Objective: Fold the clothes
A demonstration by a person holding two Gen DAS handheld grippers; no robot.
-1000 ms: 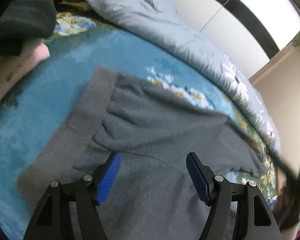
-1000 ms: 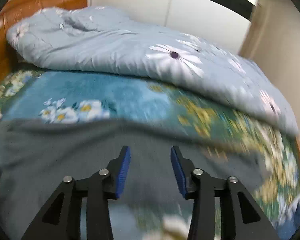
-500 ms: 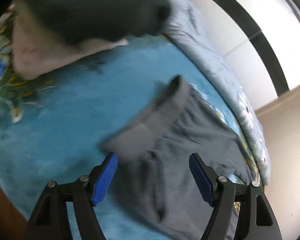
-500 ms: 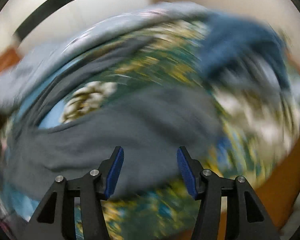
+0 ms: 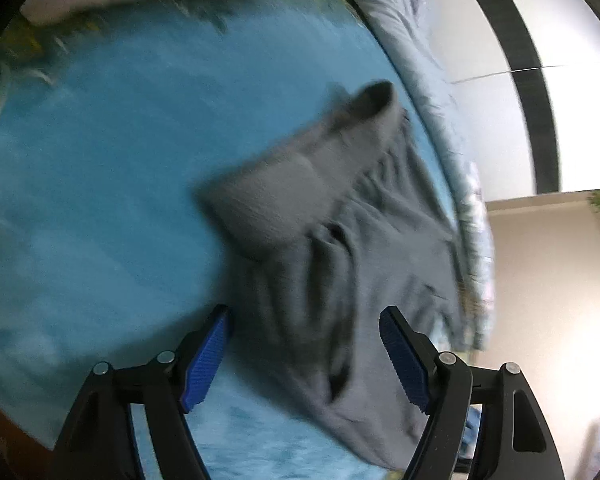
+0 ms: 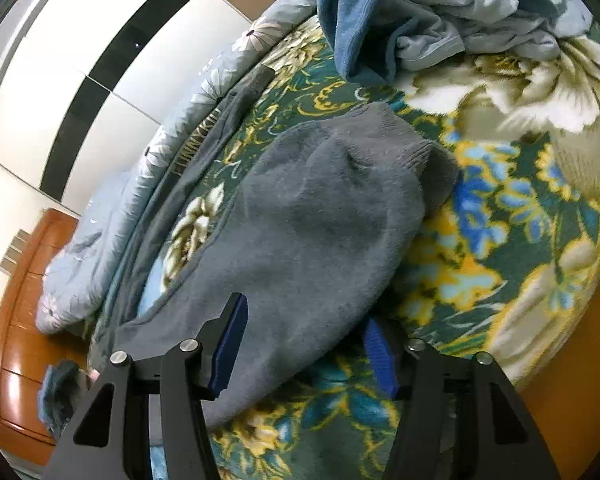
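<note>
The left gripper (image 5: 304, 354) stands wide open, its blue pads (image 5: 206, 360) far apart and pinching nothing. Between them, running up toward one o'clock in the left wrist view, lies the grey garment (image 5: 340, 260) — crumpled, with its ribbed band (image 5: 292, 184) at about twelve o'clock from the gap. Whether the pads brush the cloth cannot be told, as this view is blurred. The garment rests on the blue bedspread (image 5: 100, 200), which fills the nine o'clock side; a pale quilt (image 5: 416, 60) runs along the far edge toward one o'clock.

The right gripper (image 6: 304, 346) is open at a middling width. A grey sleeve (image 6: 324, 232) of the same cloth passes through the gap and stretches up toward one o'clock, ending in a ribbed cuff (image 6: 416, 152). The left pad (image 6: 230, 348) lies against the cloth's edge; the right pad (image 6: 380, 356) stands just clear of it — no pinch. The sleeve lies on a floral blanket (image 6: 500, 240). A heap of blue clothes (image 6: 420, 12) sits at twelve o'clock, well apart from the cuff. A wooden headboard (image 6: 20, 340) shows at nine o'clock.
</note>
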